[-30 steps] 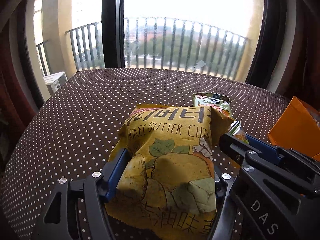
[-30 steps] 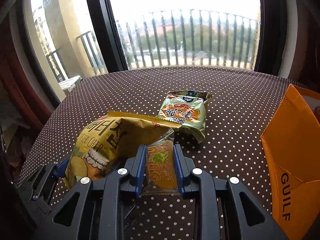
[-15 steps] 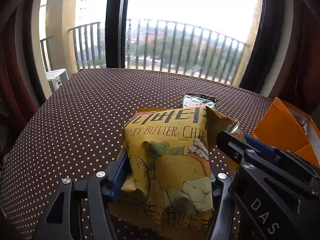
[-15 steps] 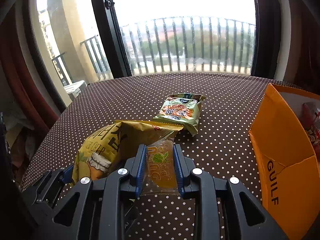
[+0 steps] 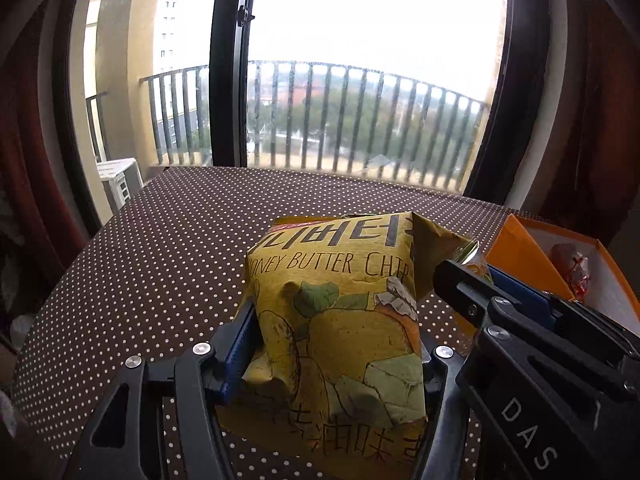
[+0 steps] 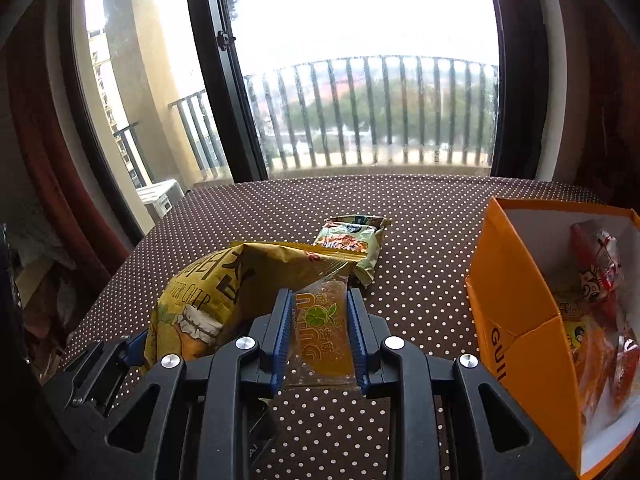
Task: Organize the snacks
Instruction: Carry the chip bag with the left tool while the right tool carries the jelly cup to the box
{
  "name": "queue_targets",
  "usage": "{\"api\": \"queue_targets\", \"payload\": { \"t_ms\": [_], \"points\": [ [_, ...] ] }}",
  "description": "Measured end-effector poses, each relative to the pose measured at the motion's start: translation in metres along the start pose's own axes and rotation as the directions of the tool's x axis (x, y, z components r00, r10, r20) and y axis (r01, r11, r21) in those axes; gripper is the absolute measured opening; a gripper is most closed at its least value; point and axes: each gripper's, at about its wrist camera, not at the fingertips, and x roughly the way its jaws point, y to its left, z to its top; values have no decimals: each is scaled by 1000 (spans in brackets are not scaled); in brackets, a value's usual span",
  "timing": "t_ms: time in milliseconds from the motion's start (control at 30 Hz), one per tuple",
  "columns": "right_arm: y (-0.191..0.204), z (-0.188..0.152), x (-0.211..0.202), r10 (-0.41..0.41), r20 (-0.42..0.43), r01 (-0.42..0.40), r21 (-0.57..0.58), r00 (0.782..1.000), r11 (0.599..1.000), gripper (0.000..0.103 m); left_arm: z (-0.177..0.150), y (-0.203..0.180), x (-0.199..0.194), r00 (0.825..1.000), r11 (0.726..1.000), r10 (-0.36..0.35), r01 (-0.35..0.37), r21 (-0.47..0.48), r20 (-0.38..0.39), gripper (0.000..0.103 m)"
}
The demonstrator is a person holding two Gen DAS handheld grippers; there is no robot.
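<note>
Left wrist view now shows more window and less counter (image 5: 160, 264) than a second ago, and both bags hang clear of the dotted cloth. The left tongs (image 5: 332, 356) have just been closing and now pinch the yellow chip bag (image 5: 340, 320) across its middle. The right tongs (image 6: 318, 332), narrow as before, clamp a small orange jelly pouch (image 6: 322, 332). Only the right wrist view shows the green snack packet (image 6: 352, 244) lying alone on the counter beyond; the chip bag hides it from the left camera. The orange box (image 6: 508, 304) stands at the right, cut off by the frame. Red wrappers inside it are hard to make out.
</note>
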Motion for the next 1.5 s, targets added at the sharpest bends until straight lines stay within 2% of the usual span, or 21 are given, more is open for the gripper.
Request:
{"api": "queue_targets", "payload": {
  "t_ms": [700, 1067, 1500],
  "points": [
    [-29, 23, -66, 26, 173, -24, -11, 985, 1000, 30, 29, -50, -60, 987, 998, 1, -12, 69, 159, 63],
    [-59, 29, -88, -2, 219, -3, 22, 976, 1000, 30, 30, -78, -67, 981, 992, -52, 28, 126, 185, 63],
    [-120, 30, -103, -83, 246, 62, 92, 966, 994, 30, 41, -111, -42, 973, 971, -162, 127, 205, 164, 64]
  ]
}}
